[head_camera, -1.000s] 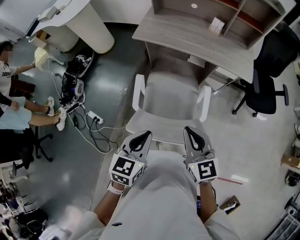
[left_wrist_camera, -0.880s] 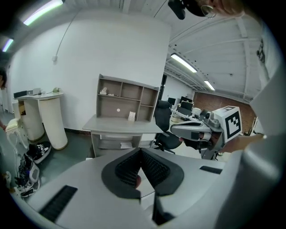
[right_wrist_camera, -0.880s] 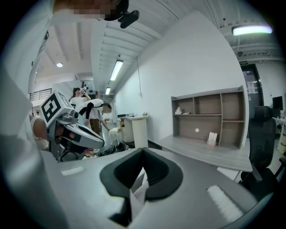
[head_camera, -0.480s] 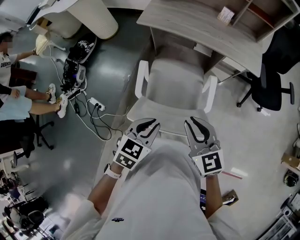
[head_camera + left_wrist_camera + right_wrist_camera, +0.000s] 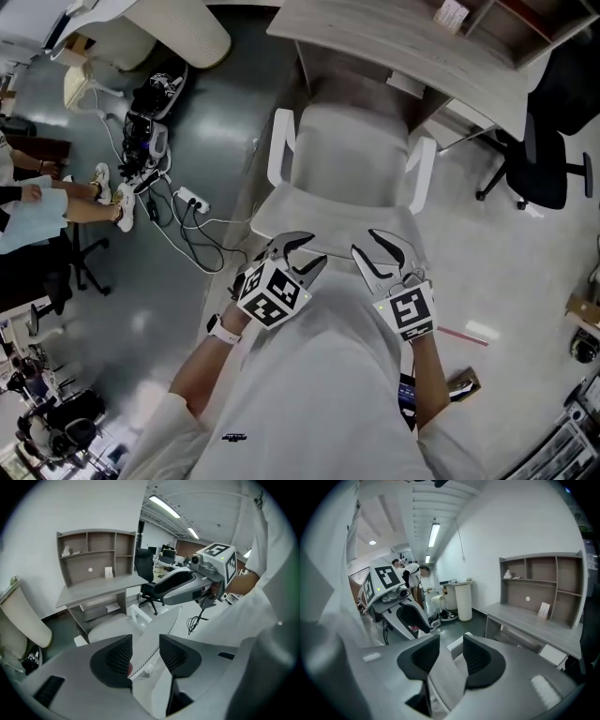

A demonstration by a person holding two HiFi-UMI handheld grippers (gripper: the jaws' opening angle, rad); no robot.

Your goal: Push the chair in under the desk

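Head view, large to small.

Desk (image 5: pixel 375 37): grey top, fills the 12 to 1 o'clock edge. We note an open gap beneath it.

Chair (image 5: pixel 349 155): grey seat, white armrests (image 5: pixel 279 150). It stands just at 6 o'clock of the desk, its front edge at the desk's edge, the seat mostly out from under. The backrest (image 5: pixel 337 230) is the part nearest us.

Black office chair (image 5: pixel 548 141): at 3 o'clock, well apart.

Left gripper (image 5: pixel 298 251): at 7 o'clock of the seat, over the backrest's top edge. Its own view shows the jaws (image 5: pixel 145 651) spread wide, just opened further, with the backrest edge (image 5: pixel 159 630) running between the pads. We see no clamp on it.

Right gripper (image 5: pixel 373 246): at 5 o'clock of the seat, beside the left. Jaws (image 5: pixel 451 656) likewise wide and just opened, astride the backrest (image 5: pixel 445 677). Pad contact we cannot tell.
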